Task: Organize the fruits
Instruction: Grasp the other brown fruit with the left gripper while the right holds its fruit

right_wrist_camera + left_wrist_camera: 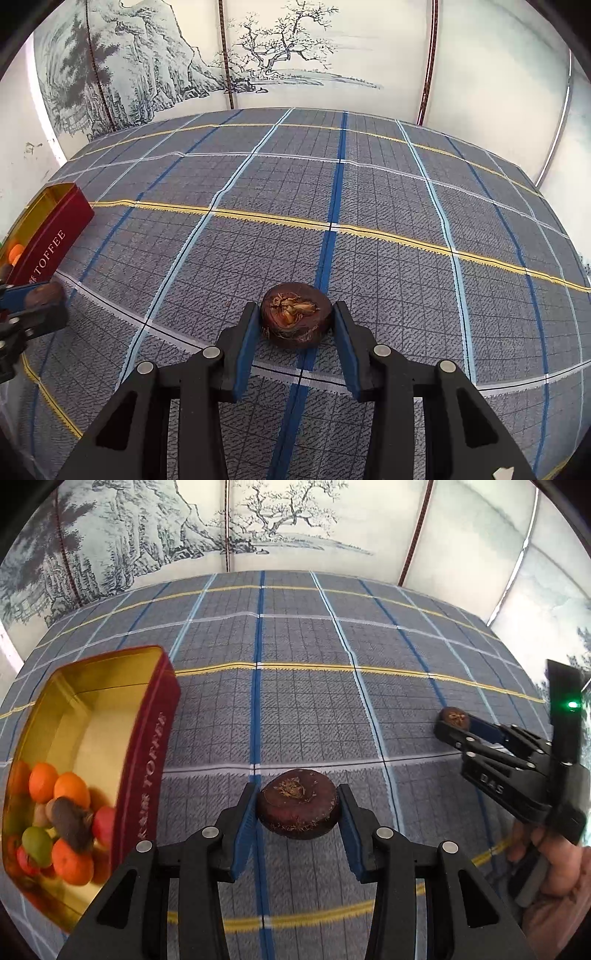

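Note:
In the left wrist view my left gripper (297,793) is shut on a dark brown, flattened round fruit (299,812), with both blue pads pressed against its sides. A red toffee tin (147,760) with a gold inside stands just to its left. The tin holds several small fruits (59,812): orange, green, red and one dark brown. In the right wrist view my right gripper (295,308) is shut on a second dark brown fruit (295,325) over the checked cloth. This gripper (456,723) also shows far right in the left wrist view. The left gripper (37,301) shows beside the tin (48,240).
A grey checked tablecloth (369,192) with blue, white and yellow stripes covers the whole table. Painted screen panels (277,55) stand along its far edge. A person's hand (554,864) holds the right gripper's handle.

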The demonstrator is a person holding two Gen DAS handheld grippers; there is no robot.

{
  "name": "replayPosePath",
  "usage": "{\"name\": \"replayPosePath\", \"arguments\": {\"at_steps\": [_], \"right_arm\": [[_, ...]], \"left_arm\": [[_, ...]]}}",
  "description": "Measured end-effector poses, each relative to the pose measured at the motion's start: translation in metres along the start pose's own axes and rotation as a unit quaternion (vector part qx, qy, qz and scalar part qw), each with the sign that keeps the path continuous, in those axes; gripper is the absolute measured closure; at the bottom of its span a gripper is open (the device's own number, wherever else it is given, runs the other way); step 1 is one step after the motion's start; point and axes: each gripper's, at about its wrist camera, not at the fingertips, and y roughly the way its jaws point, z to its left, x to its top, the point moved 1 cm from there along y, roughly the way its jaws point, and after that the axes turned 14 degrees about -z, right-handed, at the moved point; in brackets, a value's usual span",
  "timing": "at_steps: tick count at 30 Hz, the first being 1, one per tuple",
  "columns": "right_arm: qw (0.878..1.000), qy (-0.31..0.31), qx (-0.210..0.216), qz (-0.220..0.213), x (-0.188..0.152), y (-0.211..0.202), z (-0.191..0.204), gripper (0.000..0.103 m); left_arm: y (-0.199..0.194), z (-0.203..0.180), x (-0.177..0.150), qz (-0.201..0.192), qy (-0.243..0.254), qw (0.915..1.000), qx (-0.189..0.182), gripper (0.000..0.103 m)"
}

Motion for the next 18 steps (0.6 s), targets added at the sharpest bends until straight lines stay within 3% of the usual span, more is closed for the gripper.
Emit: {"name": "replayPosePath", "arguments": {"at_steps": [10,18], "right_arm": [[1.0,-0.002,-0.002,0.0,0.0,0.0,0.001,0.065],[1.0,-0.002,-0.002,0.0,0.0,0.0,0.001,0.065]], "left_arm": [[-0.049,0.012,0.009,-0.033,-0.017,0.9993,-0.012,0.06],[-0.079,0.037,0.022,-0.064,-0.019,0.9977,0.008,0.06]]}}
